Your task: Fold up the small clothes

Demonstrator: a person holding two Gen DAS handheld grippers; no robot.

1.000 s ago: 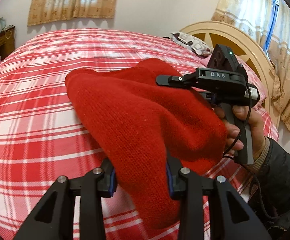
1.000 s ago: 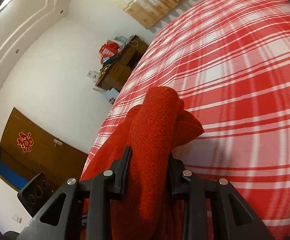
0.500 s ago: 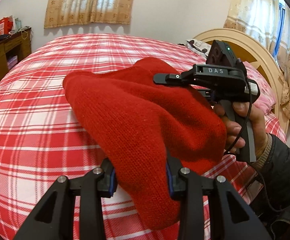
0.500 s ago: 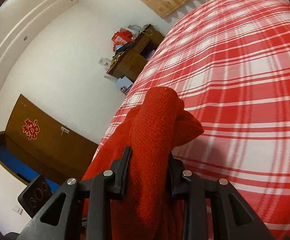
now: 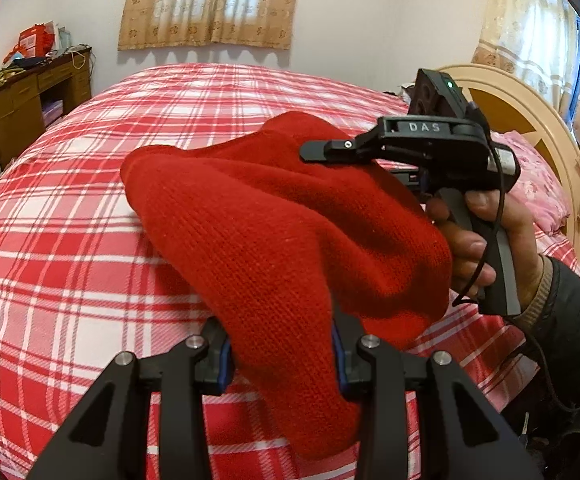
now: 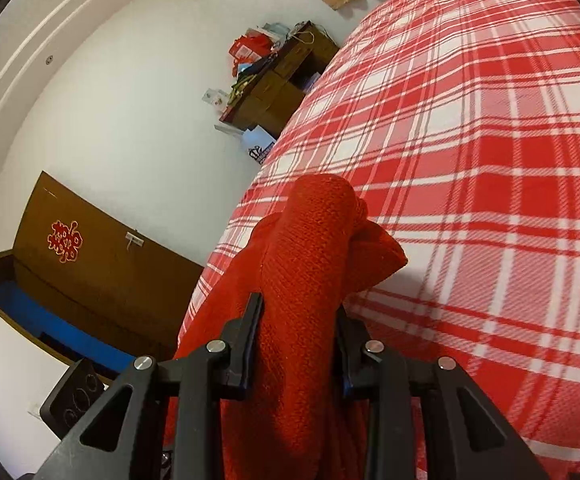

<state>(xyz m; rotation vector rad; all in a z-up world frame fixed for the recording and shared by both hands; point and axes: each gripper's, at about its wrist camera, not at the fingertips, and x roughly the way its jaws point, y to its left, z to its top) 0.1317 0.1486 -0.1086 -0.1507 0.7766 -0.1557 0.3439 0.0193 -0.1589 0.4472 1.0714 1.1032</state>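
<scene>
gripping red knit garment [image 5: 273, 232], both grippers

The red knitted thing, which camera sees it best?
The left wrist view: there the red knitted garment spreads wide between both grippers above the plaid bed. The right wrist view shows only a bunched fold between its fingers.

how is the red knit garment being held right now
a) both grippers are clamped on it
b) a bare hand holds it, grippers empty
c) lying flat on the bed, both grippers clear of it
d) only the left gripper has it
a: the left gripper has the red knit garment pinched between its pads, and the right gripper is clamped on another bunched part of it above the plaid bedspread.
</scene>
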